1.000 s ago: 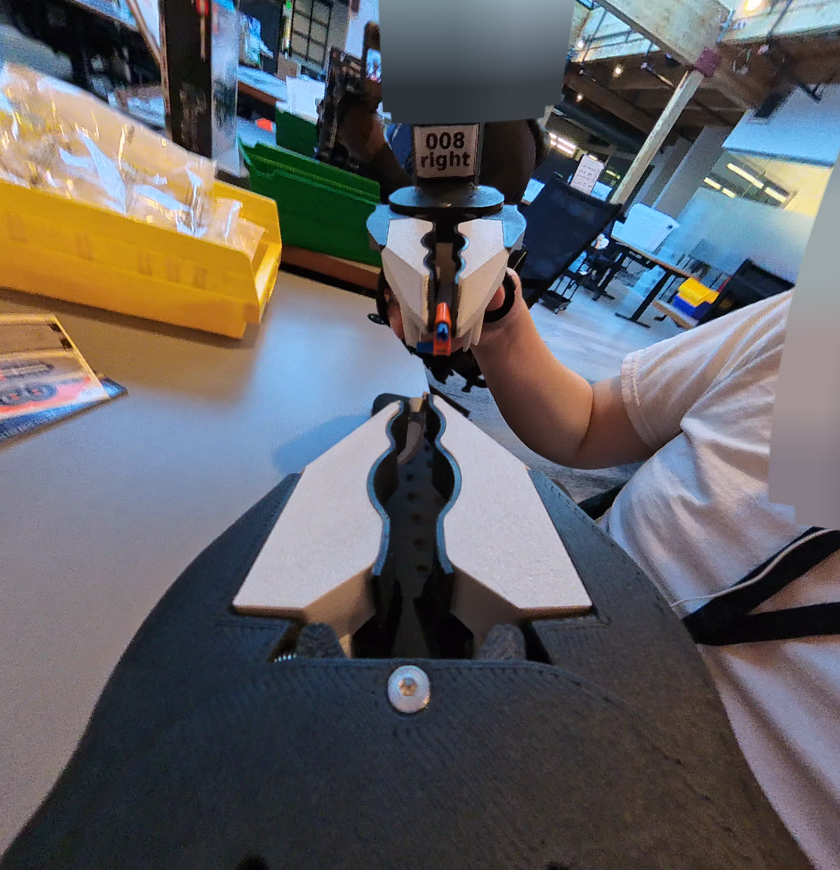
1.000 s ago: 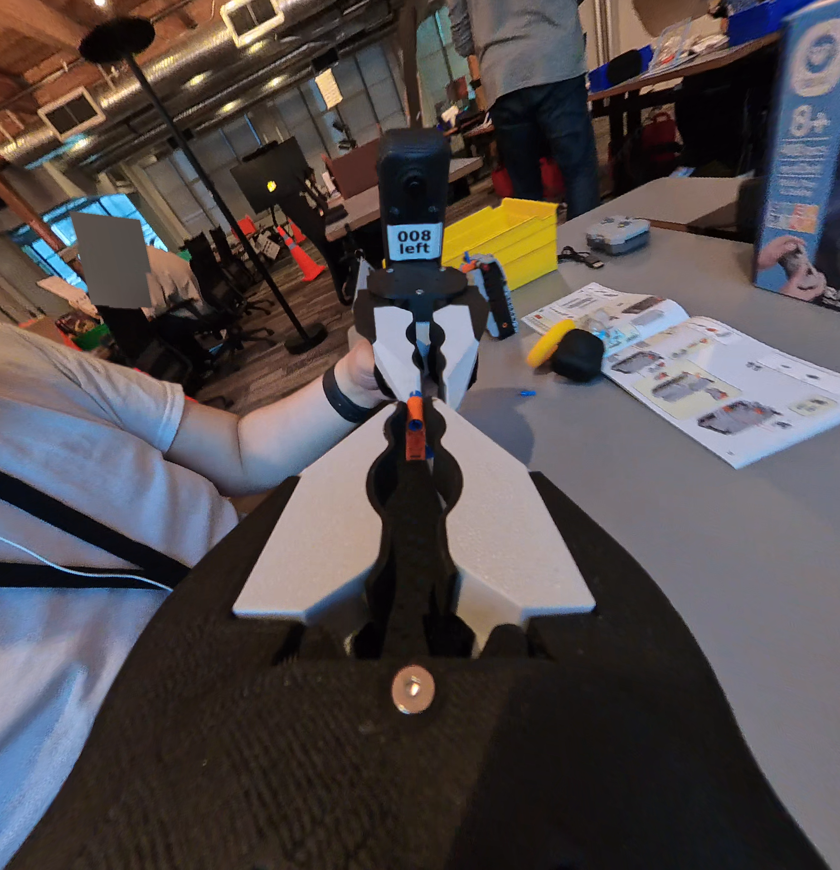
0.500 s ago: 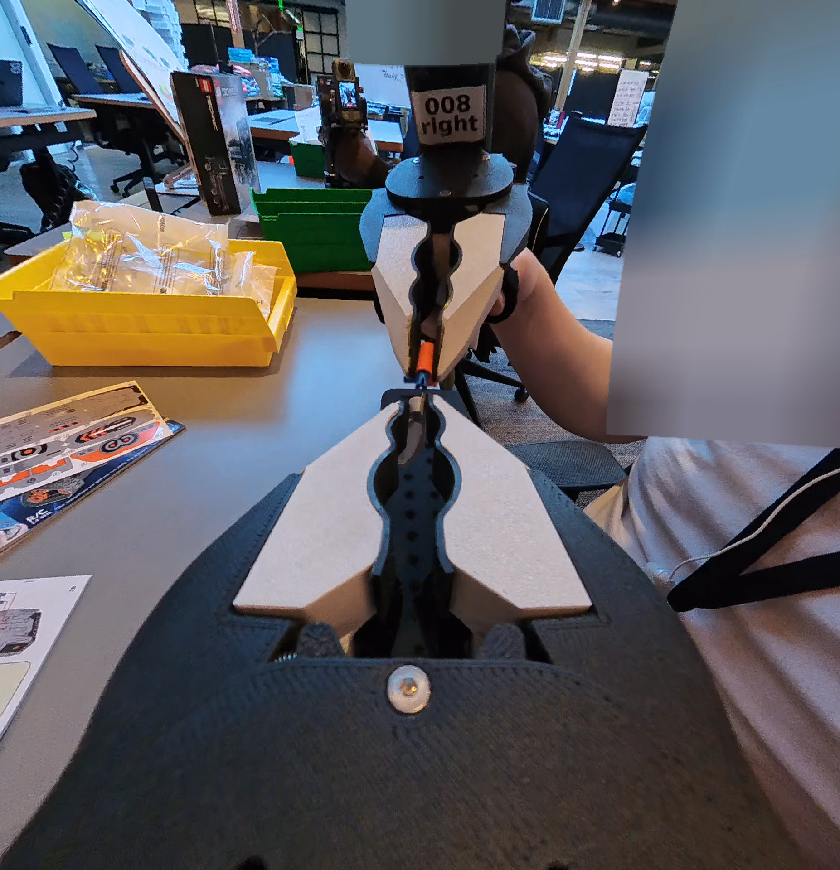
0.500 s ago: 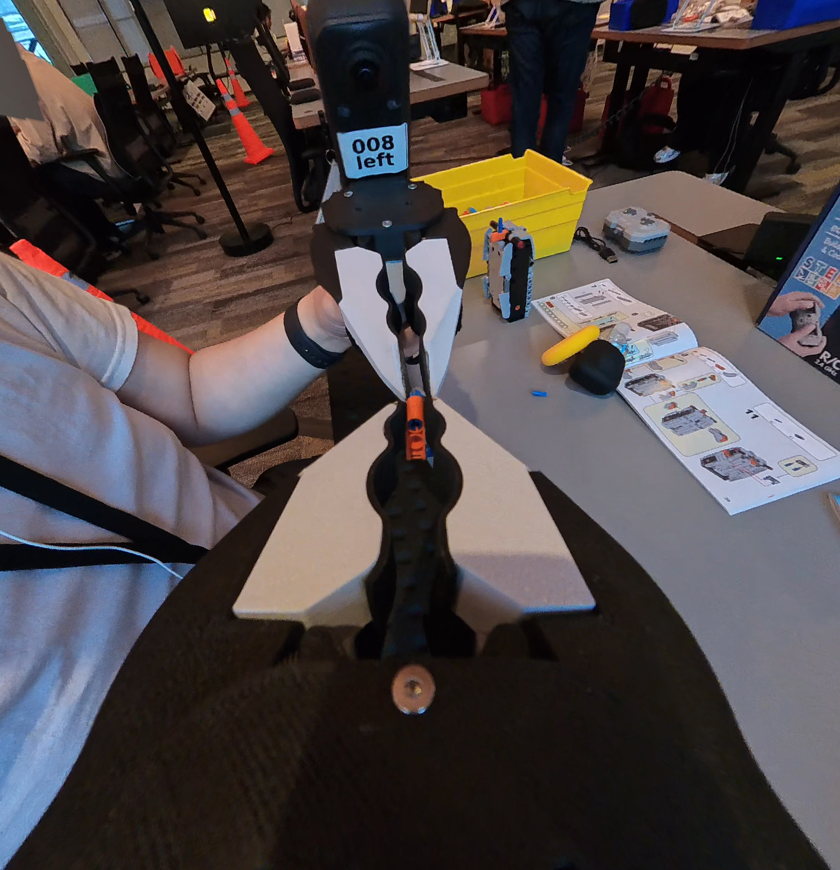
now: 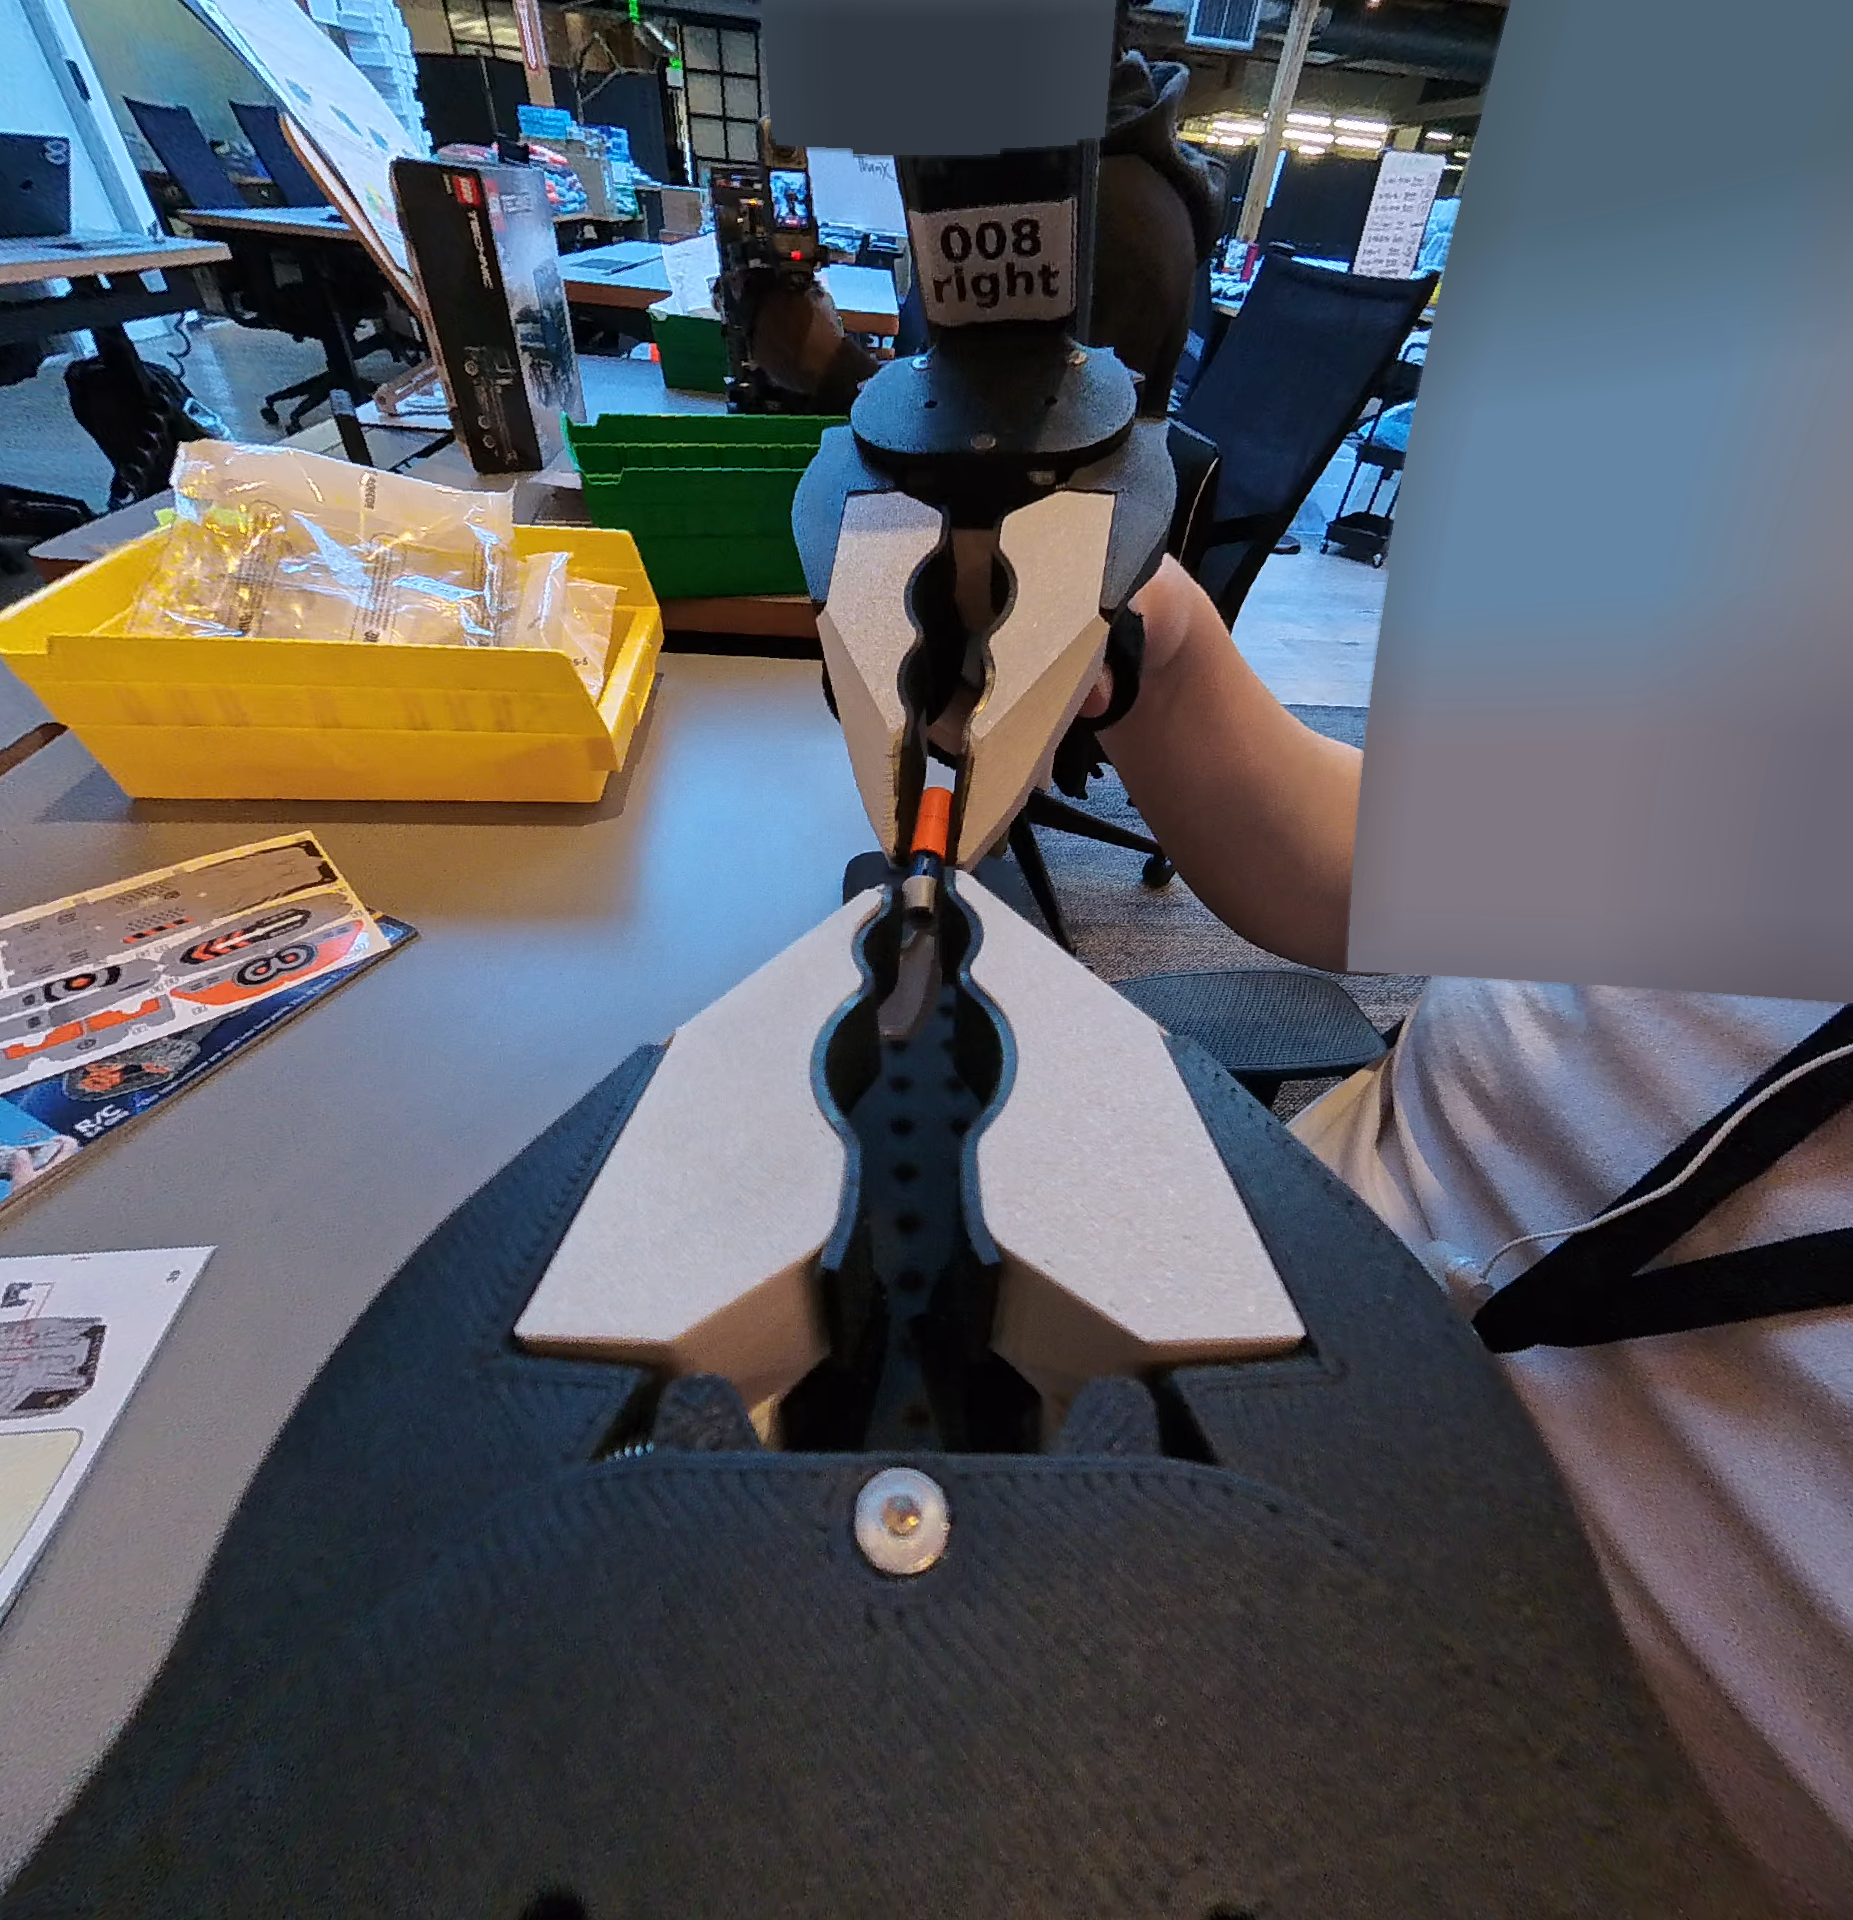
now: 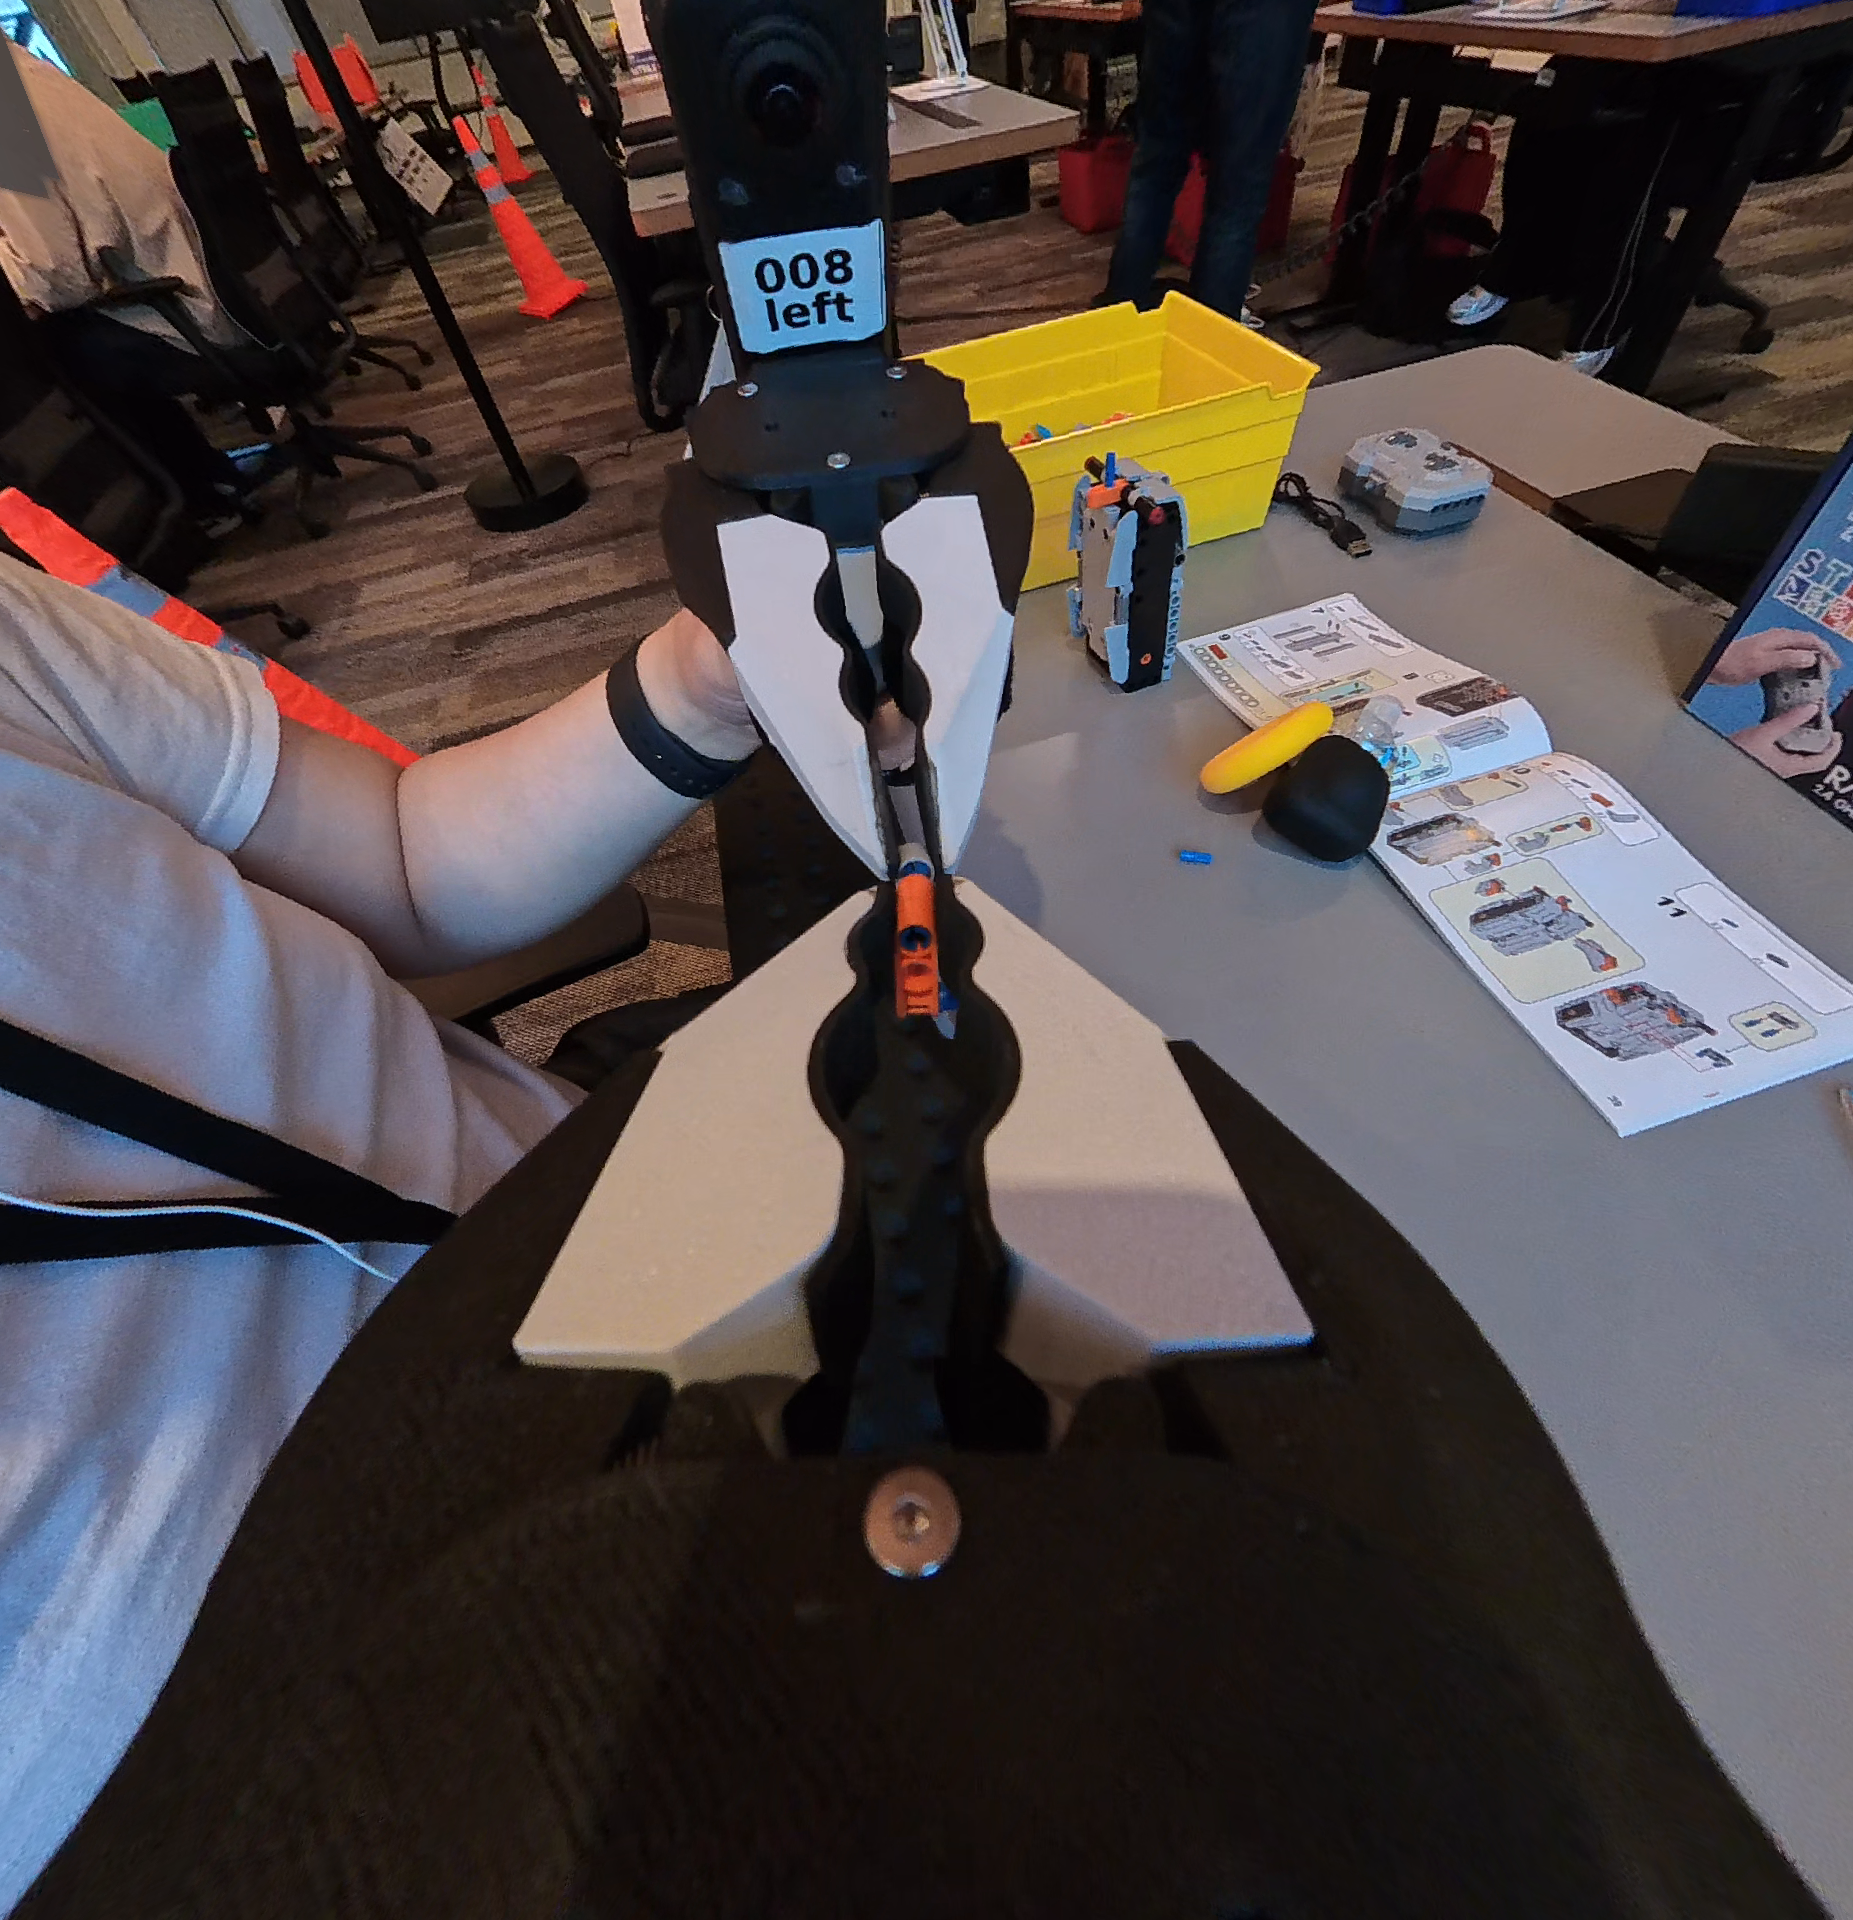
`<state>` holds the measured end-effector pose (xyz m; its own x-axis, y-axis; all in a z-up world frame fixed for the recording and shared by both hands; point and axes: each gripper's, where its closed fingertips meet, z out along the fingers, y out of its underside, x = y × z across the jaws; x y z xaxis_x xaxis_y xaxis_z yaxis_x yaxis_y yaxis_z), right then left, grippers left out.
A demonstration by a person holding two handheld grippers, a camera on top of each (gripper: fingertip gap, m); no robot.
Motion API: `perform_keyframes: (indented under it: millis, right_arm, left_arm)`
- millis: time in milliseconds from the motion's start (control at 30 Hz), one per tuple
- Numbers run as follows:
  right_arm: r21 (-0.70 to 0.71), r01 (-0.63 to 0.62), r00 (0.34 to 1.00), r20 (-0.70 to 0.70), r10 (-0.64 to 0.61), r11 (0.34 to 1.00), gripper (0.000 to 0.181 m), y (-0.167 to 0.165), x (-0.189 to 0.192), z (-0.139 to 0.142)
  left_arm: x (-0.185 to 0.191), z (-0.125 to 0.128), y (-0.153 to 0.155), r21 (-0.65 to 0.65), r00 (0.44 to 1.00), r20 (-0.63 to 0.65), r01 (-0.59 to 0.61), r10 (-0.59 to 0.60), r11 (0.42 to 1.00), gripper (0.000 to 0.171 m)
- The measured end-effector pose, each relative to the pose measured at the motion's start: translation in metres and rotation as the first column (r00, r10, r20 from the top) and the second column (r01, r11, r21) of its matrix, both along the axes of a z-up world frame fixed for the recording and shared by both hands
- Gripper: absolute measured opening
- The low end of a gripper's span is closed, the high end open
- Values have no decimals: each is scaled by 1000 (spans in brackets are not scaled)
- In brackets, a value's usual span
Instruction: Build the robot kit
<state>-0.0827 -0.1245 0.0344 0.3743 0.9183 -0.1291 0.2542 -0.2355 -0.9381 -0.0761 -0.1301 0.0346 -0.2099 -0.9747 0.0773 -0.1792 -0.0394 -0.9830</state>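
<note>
Grippers meeting tip to tip above table edge (image 6: 1161, 935), leaving no gap between. Bare tabletop lying open below; black lump (image 6: 1324, 797), booklet (image 6: 1587, 883), yellow bin (image 5: 361, 727) crowding the sides.

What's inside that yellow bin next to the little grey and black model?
The yellow bin is mostly bare inside; a few small orange, blue and red pieces lie at its near-left corner. The left hand-held gripper and the bin's front wall hide the rest of that corner.

yellow bin (image 5: 361, 717), green bin (image 5: 693, 499), manual (image 6: 1524, 852)
</note>
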Motion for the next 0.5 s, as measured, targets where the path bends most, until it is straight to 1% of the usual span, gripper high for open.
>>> perform_keyframes:
  millis: [100, 367, 500]
  right_arm:
    - [0, 9, 1000, -9, -9, 1000, 6, 2, 1, -2]
    - [13, -24, 998, -56, 25, 1000, 6, -1, -2, 1]
    - [9, -36, 998, -41, 37, 999, 6, -4, -4, -1]
  left_arm:
    - [1, -1, 2, 2, 1000, -9, -19, 19, 1000, 5]
    - [1, 3, -3, 23, 999, -21, -25, 26, 999, 5]
    - [1, 1, -6, 39, 999, -42, -20, 21, 999, 5]
